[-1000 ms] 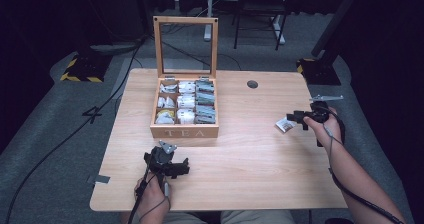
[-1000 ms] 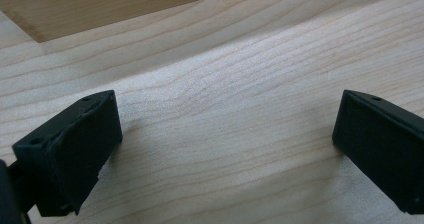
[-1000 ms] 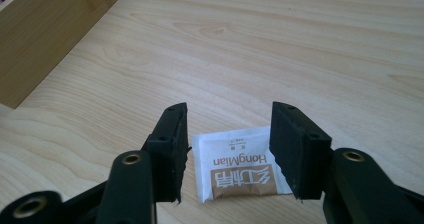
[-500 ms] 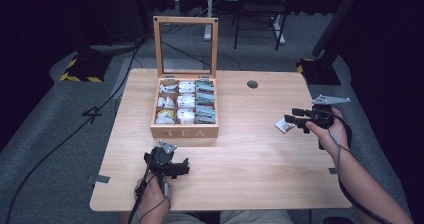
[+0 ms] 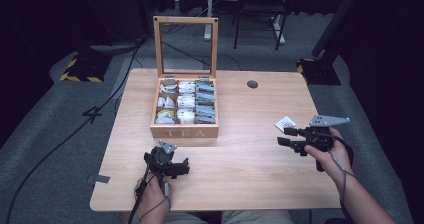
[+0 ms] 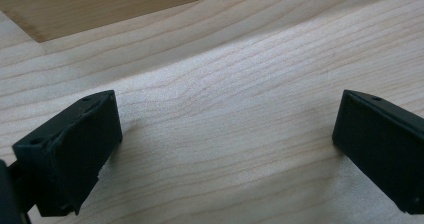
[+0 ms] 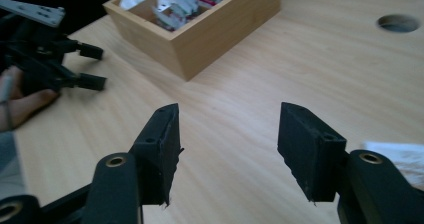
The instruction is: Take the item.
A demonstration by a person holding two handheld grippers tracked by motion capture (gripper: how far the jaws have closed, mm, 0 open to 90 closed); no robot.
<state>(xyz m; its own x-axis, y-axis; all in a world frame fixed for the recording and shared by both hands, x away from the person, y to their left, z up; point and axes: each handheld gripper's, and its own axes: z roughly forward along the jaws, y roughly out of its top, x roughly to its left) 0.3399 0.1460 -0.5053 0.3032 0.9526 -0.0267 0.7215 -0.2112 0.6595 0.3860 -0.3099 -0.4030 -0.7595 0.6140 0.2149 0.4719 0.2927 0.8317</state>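
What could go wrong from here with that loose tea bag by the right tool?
The tea bag lies flat near the table's right edge, so a sweep of the right tool, whose open jaws have just been widening with nothing between them, might push it off. Lying flat, it may also slip from a pinch. The tea box lid stands upright and could be knocked shut.
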